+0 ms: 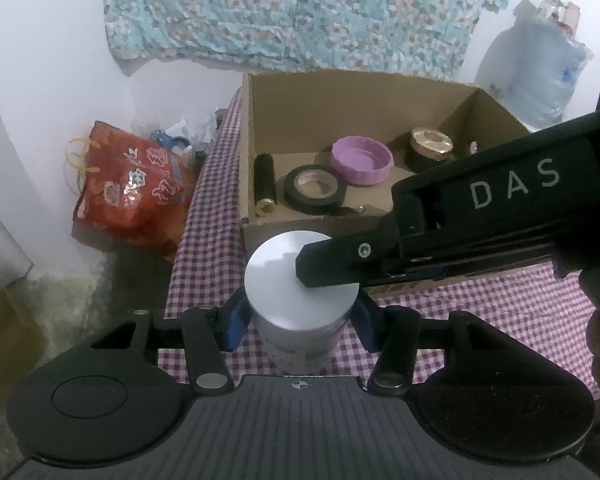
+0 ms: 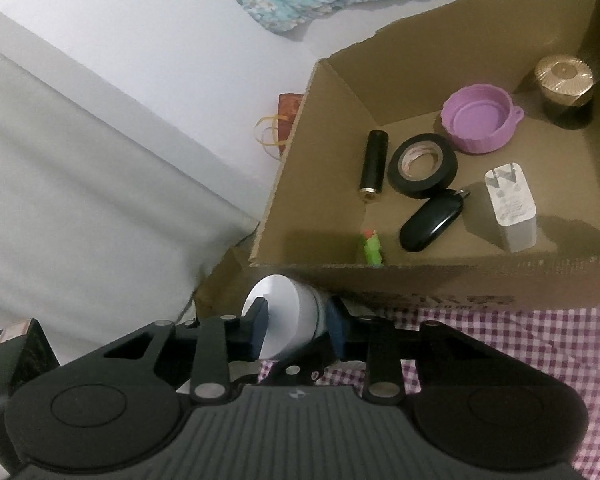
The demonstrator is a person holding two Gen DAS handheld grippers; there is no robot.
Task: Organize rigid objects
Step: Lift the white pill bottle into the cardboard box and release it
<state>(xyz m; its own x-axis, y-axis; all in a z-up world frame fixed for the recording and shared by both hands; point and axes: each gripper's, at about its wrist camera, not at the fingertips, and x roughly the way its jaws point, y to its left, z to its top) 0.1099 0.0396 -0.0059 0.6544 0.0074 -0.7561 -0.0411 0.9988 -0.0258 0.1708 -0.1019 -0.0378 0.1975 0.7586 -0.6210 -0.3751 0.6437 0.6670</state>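
- Silver-lidded jar (image 1: 300,280) stands upright on the checked cloth (image 1: 480,312) of the worktop, right against the front wall of the cardboard box (image 1: 284,92), near the worktop's left edge.
- Left tool (image 1: 298,322): blue pads pinch the jar's body from both sides, just under the lid.
- Right tool (image 2: 300,320) comes in from the right, clamped on the lid: one finger lies across the lid top in the left cam, w/ a blue pad on each side of the white cap in the right cam.
- No earlier pic here, so just the state: both tools gripping the same jar.
- Inside the box: black tape roll (image 2: 422,166), purple lid (image 2: 480,118) lying open side up, black tube w/ gold end (image 2: 374,166), gold-topped dark jar (image 2: 564,88) in the far right corner, black key fob (image 2: 430,222), white charger plug (image 2: 512,210), small green/orange thing (image 2: 372,248) by the front wall, can't tell what it is.
- Off the worktop, on the floor to the left: red printed bag (image 1: 132,188) w/ yellow handles.
- Back: floral blue fabric (image 1: 300,12) hanging on the wall, big water bottle (image 1: 540,76) at right.
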